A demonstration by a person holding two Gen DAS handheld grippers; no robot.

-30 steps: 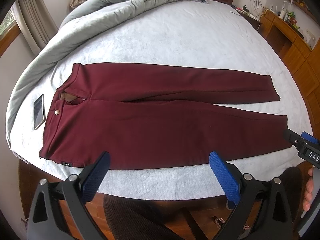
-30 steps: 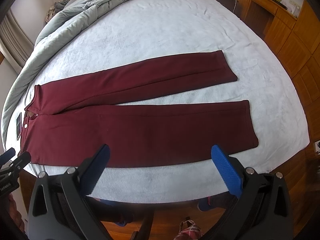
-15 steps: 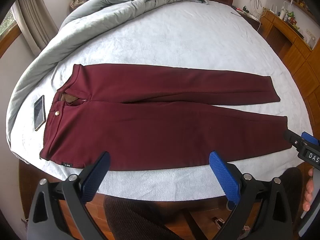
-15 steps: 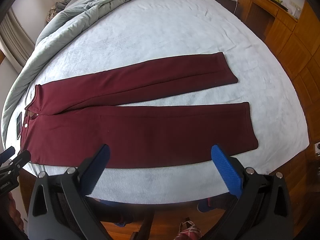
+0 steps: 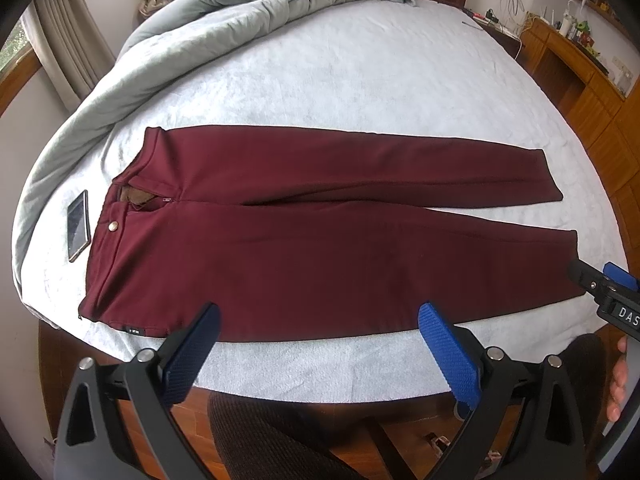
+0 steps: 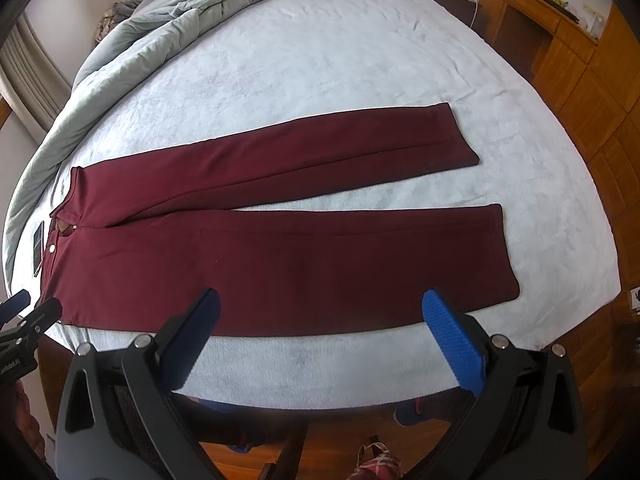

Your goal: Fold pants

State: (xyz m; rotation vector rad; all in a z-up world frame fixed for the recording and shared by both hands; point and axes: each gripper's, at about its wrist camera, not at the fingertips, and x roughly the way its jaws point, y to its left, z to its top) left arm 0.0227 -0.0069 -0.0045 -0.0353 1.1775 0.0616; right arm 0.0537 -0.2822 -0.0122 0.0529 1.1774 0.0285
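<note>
Dark red pants (image 5: 320,240) lie flat on the bed, waist to the left, both legs stretched to the right and slightly apart; they also show in the right wrist view (image 6: 280,248). My left gripper (image 5: 318,320) is open and empty, held above the near edge of the pants by the near leg. My right gripper (image 6: 320,308) is open and empty, above the near leg's lower edge. The right gripper's tip shows at the right edge of the left wrist view (image 5: 608,292). The left gripper's tip shows at the left edge of the right wrist view (image 6: 28,316).
The bed has a pale blue cover (image 5: 380,80). A grey duvet (image 5: 200,28) is bunched along the far left side. A phone (image 5: 78,224) lies beside the waistband. Wooden cabinets (image 6: 580,80) stand to the right. The wooden floor and the person's legs (image 5: 260,432) are below.
Both views have shifted very slightly. The pants have not moved and both grippers have stayed open.
</note>
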